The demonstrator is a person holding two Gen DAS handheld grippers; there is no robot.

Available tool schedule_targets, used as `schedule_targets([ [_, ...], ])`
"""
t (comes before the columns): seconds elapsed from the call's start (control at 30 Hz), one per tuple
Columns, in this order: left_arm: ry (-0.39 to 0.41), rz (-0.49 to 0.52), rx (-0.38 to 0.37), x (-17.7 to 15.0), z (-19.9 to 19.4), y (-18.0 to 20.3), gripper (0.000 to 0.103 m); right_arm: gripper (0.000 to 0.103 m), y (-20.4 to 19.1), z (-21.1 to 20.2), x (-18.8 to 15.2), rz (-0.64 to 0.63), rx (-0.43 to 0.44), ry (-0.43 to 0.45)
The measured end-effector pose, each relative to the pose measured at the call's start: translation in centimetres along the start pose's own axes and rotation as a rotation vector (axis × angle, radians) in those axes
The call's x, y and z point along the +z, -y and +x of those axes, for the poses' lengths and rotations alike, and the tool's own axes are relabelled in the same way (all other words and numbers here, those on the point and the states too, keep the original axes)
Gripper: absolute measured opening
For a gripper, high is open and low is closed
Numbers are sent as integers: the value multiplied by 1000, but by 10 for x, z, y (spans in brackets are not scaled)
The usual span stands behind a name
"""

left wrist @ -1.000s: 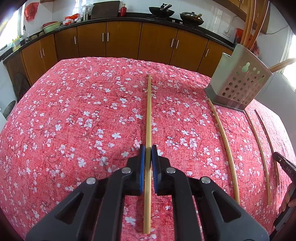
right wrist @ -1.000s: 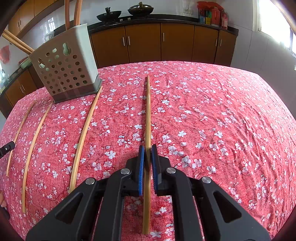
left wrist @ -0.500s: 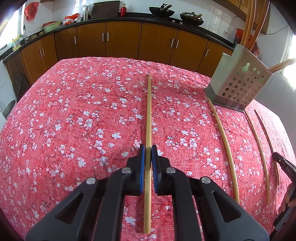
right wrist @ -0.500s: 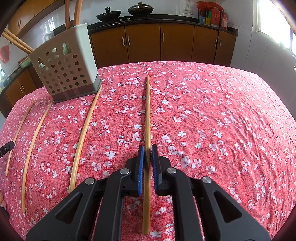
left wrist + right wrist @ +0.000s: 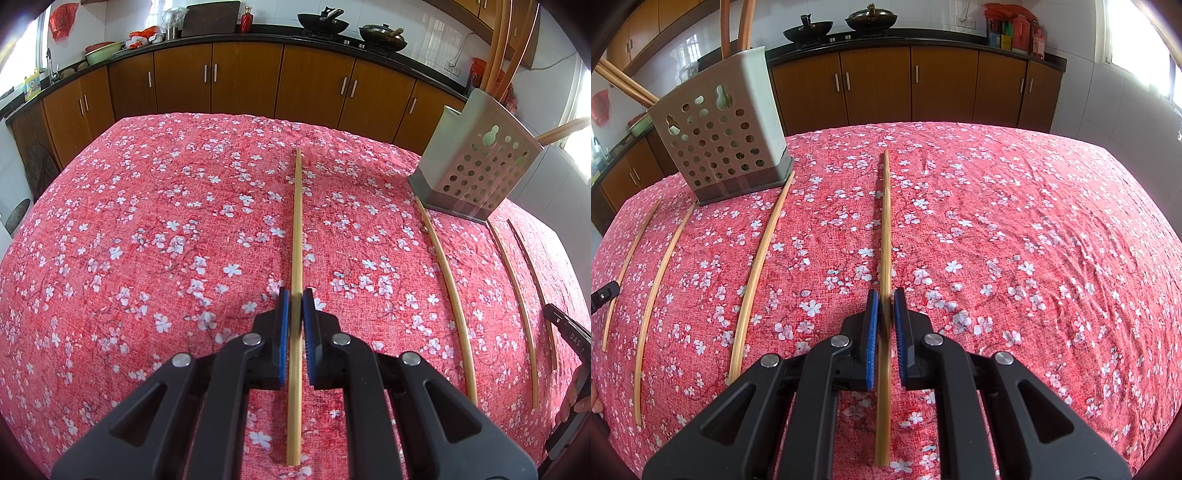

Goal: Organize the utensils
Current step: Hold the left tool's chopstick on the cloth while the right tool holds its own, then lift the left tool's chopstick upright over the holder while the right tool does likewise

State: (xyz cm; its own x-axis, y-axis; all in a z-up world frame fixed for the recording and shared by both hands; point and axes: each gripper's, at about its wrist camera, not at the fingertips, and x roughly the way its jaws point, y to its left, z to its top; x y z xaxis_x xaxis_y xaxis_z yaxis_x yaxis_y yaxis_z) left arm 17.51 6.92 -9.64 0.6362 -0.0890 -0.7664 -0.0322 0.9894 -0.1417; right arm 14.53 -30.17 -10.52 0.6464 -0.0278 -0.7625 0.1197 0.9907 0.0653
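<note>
Left wrist view: the left gripper (image 5: pixel 293 306), black with blue pads, is clamped on a long pale bamboo chopstick (image 5: pixel 296 229) that runs straight ahead over the tabletop (image 5: pixel 147 236), which is covered in a red cloth with white blossoms. Whether the stick is lifted or lies on the cloth I cannot tell. To the right stands a grey perforated plastic utensil holder (image 5: pixel 476 173) on a dark base, with several wooden sticks already upright in it. Three more bamboo chopsticks lie loose on the cloth in front of the holder: the nearest one (image 5: pixel 448 291), a middle one (image 5: pixel 515 306) and a far thin one (image 5: pixel 533 288). At the right edge, part of the other black tool and a bit of a hand show.

Right wrist view: the right gripper (image 5: pixel 884 308) is likewise closed on a second pale bamboo chopstick (image 5: pixel 885 229), centred and pointing away. The same holder (image 5: pixel 720 136) sits to the left, sticks poking from its top. The three loose chopsticks lie left of the held one, the nearest with its far end touching the holder's base.

Progress, as judged: partly done. Some utensils are in the holder; two are in hand but not delivered; three remain on the tabletop. Left to do: carry both held sticks to the holder, drop them in upright, then fetch the remaining three.
</note>
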Motion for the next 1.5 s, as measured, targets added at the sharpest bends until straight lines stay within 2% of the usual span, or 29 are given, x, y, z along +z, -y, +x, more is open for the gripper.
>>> schedule_targets([
  [0.67,0,-1,-2,0,1,-1,10,10,-1,0,1,0,0,0],
  [0.87,-6,65,40,-7,-4,8,10,10,-1,-4,-4,6,3,-2],
  [1.23,-10,91,57,-10,-5,12,8,7,5,-14,-7,17,28,-1],
  [1.33,13,89,45,-8,-16,9,8,7,9,-33,-2,31,38,55],
  [1.5,108,93,29,6,-48,12,8,7,15,-66,11,42,47,152],
])
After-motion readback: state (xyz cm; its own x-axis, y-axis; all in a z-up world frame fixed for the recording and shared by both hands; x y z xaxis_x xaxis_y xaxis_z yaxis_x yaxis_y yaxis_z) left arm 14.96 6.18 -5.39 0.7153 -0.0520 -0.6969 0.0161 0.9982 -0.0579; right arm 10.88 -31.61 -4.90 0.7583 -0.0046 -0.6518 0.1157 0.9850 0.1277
